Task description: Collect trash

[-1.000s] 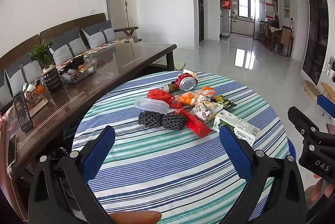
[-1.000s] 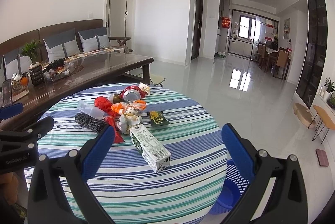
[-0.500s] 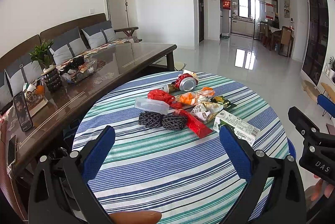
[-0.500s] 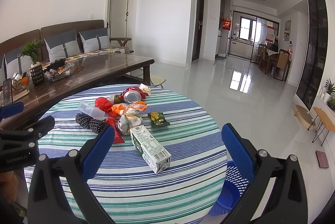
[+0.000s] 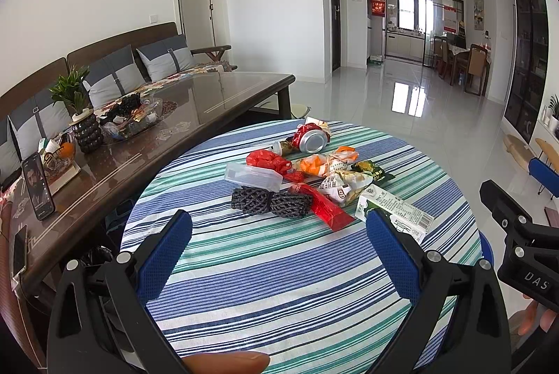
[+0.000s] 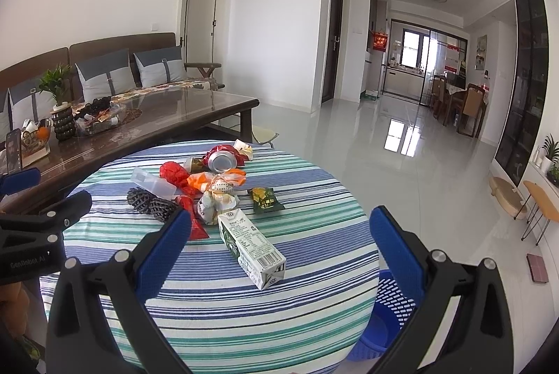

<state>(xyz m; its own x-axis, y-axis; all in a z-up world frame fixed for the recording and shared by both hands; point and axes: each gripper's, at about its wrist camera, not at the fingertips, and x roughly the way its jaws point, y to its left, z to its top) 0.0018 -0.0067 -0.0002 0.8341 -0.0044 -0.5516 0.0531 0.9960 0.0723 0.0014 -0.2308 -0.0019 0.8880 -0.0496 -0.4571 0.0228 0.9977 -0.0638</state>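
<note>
— Striped cloth covers the round table (image 6: 223, 311), and the trash sits in a heap on its far half. Where do I start?

— With the largest piece, the milk carton (image 6: 252, 245). It lies on its side, nearest of the heap to my right gripper (image 6: 279, 255), whose blue pads are spread wide with nothing between them. My left gripper (image 5: 279, 255) is just as wide and just as empty.

— Which way does the carton point?

— Its long axis runs from the heap toward me and a little rightward; the barcode end faces me. I'd close across the narrow width, near the middle, so it doesn't pivot (cartons crush, so gently).

— And where does it go?

— Into the blue basket (image 6: 391, 311) on the floor just beyond the table's right edge, I judge.

— Then?

— The black mesh bundle (image 5: 270, 202) and the clear plastic box (image 5: 253, 176), both lying crosswise on the left. Next the crushed can (image 5: 312, 139), open end toward me, then the small green packet (image 6: 266, 198).
</note>
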